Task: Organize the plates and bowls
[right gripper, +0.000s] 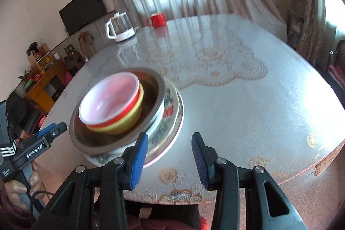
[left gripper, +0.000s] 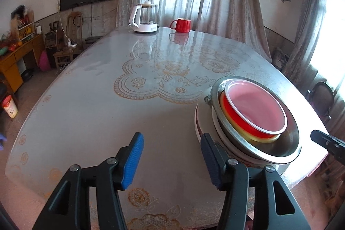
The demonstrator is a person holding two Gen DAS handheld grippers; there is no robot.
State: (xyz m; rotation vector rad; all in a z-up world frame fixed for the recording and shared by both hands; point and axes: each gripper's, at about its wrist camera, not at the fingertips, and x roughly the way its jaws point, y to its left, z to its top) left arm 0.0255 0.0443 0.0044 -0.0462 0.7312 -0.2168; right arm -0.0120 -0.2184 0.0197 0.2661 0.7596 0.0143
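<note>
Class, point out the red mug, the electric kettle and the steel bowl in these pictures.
red mug (left gripper: 182,25), left wrist view, on its front wall.
electric kettle (left gripper: 145,18), left wrist view, on its glass body.
steel bowl (right gripper: 154,87), right wrist view, on its far rim.

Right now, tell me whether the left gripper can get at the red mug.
Probably not. The red mug stands at the table's far edge beside the kettle, while the open left gripper hovers at the near edge by the stacked bowls.

Each black claw (right gripper: 170,160) has 2 ribbed blue pads (right gripper: 139,157), silver screws and white "GenRobot.AI" lettering.
</note>
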